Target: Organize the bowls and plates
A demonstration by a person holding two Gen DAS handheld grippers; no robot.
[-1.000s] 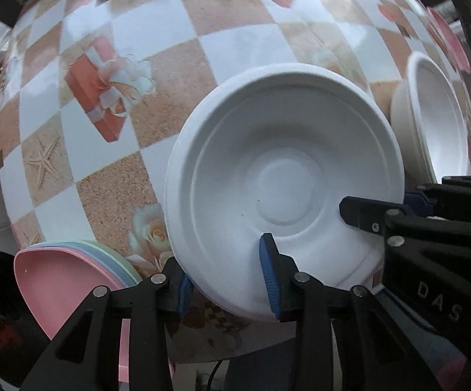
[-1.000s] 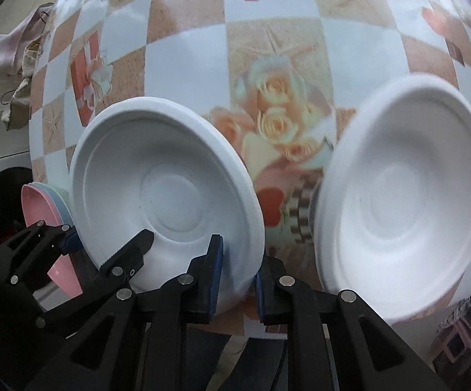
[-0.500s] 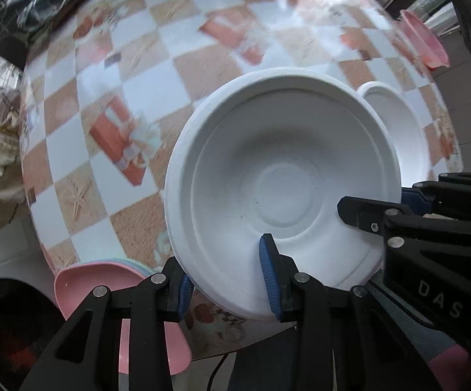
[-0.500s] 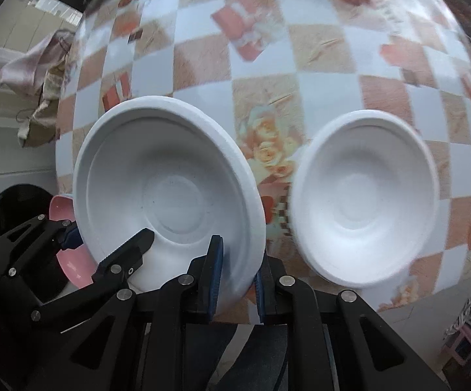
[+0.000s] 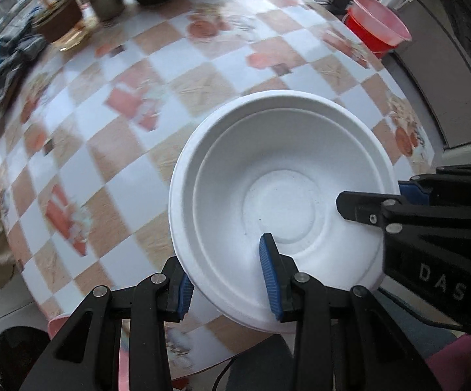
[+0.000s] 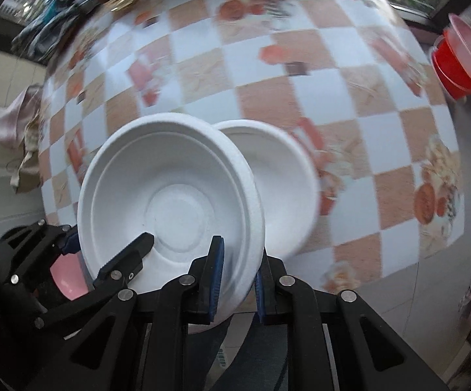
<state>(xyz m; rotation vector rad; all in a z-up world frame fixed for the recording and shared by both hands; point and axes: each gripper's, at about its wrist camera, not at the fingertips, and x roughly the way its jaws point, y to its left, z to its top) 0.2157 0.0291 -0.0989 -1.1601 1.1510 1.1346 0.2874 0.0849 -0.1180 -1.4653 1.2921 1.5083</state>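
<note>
A white foam bowl (image 5: 284, 202) is held in the air above the checkered table, gripped from two sides. My left gripper (image 5: 228, 280) is shut on its near rim. My right gripper (image 6: 237, 275) is shut on its right rim; it shows at the right of the left wrist view (image 5: 398, 205). In the right wrist view the held bowl (image 6: 170, 202) partly covers a second white foam bowl (image 6: 287, 189) resting on the table behind it. The second bowl is hidden in the left wrist view.
The checkered tablecloth (image 5: 111, 123) covers the table. Red and pink bowls (image 5: 377, 31) stack at the far right edge, also in the right wrist view (image 6: 460, 65). Jars (image 5: 69, 22) stand at the back. A pink plate (image 6: 67, 275) lies low at the left.
Both grippers have lifted the held bowl up and to the right, over the second bowl. More of the far table shows now. The pink plates have dropped out of view at the lower left.
</note>
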